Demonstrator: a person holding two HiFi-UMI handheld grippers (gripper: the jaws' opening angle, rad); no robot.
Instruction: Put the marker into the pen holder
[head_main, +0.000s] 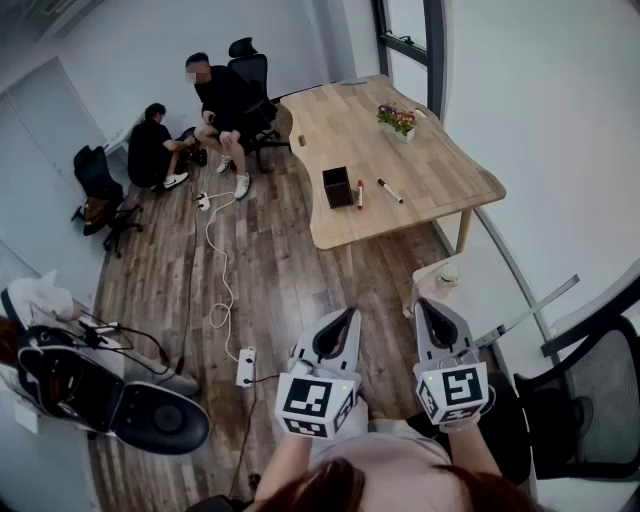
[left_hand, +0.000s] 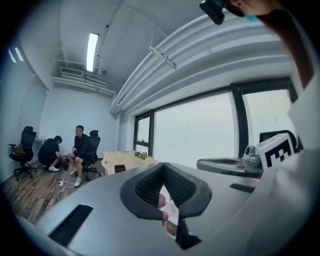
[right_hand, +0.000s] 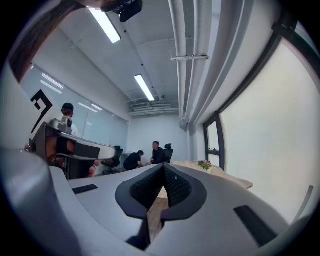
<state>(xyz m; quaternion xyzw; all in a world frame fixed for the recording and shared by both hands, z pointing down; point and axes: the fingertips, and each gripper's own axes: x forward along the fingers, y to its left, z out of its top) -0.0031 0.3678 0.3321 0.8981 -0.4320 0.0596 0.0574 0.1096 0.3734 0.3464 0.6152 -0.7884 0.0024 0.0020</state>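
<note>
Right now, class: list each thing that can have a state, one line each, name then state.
Left gripper: shut, empty.
Right gripper: shut, empty.
Pen holder: upright on the table.
Red marker: lying flat on the table, not stowed.
Other marker: lying flat on the table, not stowed.

1. Black pen holder (head_main: 337, 187), far ahead of the left gripper (head_main: 351, 313).
2. Red and white marker (head_main: 360, 194), just right of that holder.
3. Light brown wood table (head_main: 430, 170).
4. Black and white squares on the left gripper and the right gripper (head_main: 421, 304).
5. Dark brown plank floor (head_main: 270, 270) below them.
</note>
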